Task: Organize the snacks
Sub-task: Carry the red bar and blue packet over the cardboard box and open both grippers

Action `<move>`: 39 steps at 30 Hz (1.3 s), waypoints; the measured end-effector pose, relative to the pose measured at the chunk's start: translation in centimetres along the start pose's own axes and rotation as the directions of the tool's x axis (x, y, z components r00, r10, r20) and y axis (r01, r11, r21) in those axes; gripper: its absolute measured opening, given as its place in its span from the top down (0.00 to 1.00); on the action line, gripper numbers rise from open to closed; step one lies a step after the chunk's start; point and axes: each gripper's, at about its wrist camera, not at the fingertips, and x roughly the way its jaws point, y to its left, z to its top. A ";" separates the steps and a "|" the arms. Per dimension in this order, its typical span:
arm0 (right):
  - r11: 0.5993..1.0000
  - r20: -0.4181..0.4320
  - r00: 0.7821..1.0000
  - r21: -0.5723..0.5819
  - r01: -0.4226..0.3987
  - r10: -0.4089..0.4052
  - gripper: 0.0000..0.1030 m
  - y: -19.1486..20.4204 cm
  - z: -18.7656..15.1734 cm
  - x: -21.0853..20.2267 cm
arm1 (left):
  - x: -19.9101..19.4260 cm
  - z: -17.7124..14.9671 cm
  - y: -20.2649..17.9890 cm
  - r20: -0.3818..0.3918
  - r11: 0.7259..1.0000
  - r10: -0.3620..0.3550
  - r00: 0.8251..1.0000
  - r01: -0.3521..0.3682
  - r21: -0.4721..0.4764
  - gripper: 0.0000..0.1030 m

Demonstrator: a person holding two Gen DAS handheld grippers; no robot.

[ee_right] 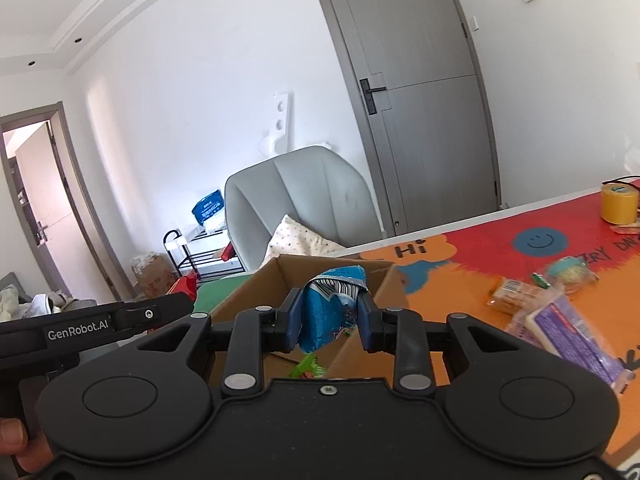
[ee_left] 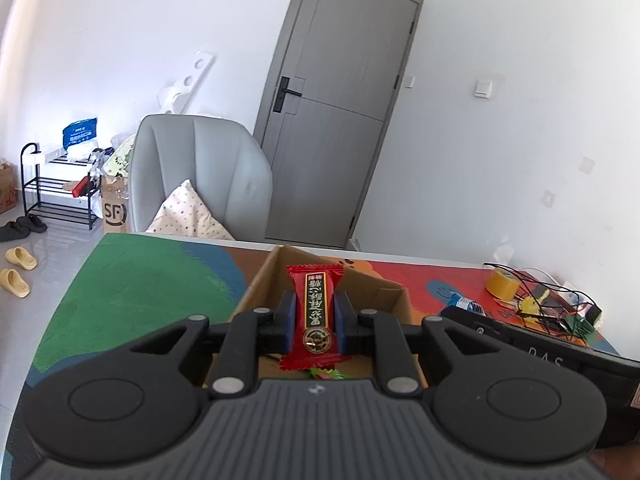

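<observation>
My left gripper point(ee_left: 316, 320) is shut on a red snack packet point(ee_left: 316, 312) with a dark label, held upright over the open cardboard box point(ee_left: 376, 290). My right gripper point(ee_right: 330, 316) is shut on a crumpled blue snack bag point(ee_right: 332, 308), also above the cardboard box point(ee_right: 256, 284). Green and red wrappers point(ee_right: 308, 366) lie on the box floor. Loose snacks rest on the table at the right: an orange cracker pack point(ee_right: 512, 294), a purple packet point(ee_right: 572, 334) and a round teal-wrapped one point(ee_right: 570, 272).
The table point(ee_left: 140, 272) wears a colourful mat. A yellow tape roll point(ee_left: 502, 283) and tangled black wires point(ee_left: 548, 300) sit at its far right. A grey armchair point(ee_left: 200, 176) with a pillow stands behind, with a shoe rack point(ee_left: 56, 196) and a grey door point(ee_left: 340, 112) beyond.
</observation>
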 end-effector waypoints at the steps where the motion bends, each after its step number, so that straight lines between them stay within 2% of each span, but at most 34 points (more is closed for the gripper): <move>1: 1.000 -0.002 1.000 -0.003 -0.002 0.002 0.71 0.1 0.1 0.2 | 0.2 0.1 0.2 -0.003 1.000 0.002 1.000 -0.002 -0.005 0.82; 7: 1.000 -0.015 1.000 -0.009 -0.010 0.010 0.71 0.5 0.3 1.5 | 1.6 0.3 1.3 -0.036 0.999 0.007 0.999 -0.009 -0.037 0.82; 10: 1.000 -0.026 1.000 -0.010 -0.009 0.009 0.71 0.6 0.4 2.3 | 2.1 0.6 1.8 -0.040 0.998 0.020 0.999 -0.022 -0.059 0.77; 16: 1.000 -0.045 0.999 0.000 -0.007 0.007 0.71 0.8 0.8 3.3 | 1.9 1.2 3.0 -0.036 0.995 0.041 0.999 -0.044 -0.088 0.75; 24: 0.999 -0.073 0.997 -0.002 -0.032 0.032 0.70 1.6 1.1 4.5 | 1.5 1.6 4.5 -0.033 0.990 0.070 0.997 -0.074 -0.122 0.57; 27: 0.999 -0.086 0.995 -0.014 -0.050 0.049 0.70 2.5 1.1 4.9 | 1.2 1.8 5.0 -0.030 0.989 0.075 0.997 -0.079 -0.129 0.54; 30: 0.997 -0.102 0.992 -0.018 -0.078 0.076 0.64 3.3 1.2 5.3 | 0.9 1.9 5.3 -0.024 0.987 0.085 0.996 -0.087 -0.132 0.48; 32: 0.996 -0.108 0.990 -0.015 -0.089 0.086 0.52 3.6 1.1 5.4 | 0.8 1.8 5.6 -0.025 0.986 0.091 0.996 -0.094 -0.138 0.44; 39: 0.999 -0.112 0.993 0.025 -0.040 0.042 0.52 2.3 0.9 4.7 | 0.6 1.7 5.5 -0.027 0.985 0.102 0.994 -0.105 -0.136 0.33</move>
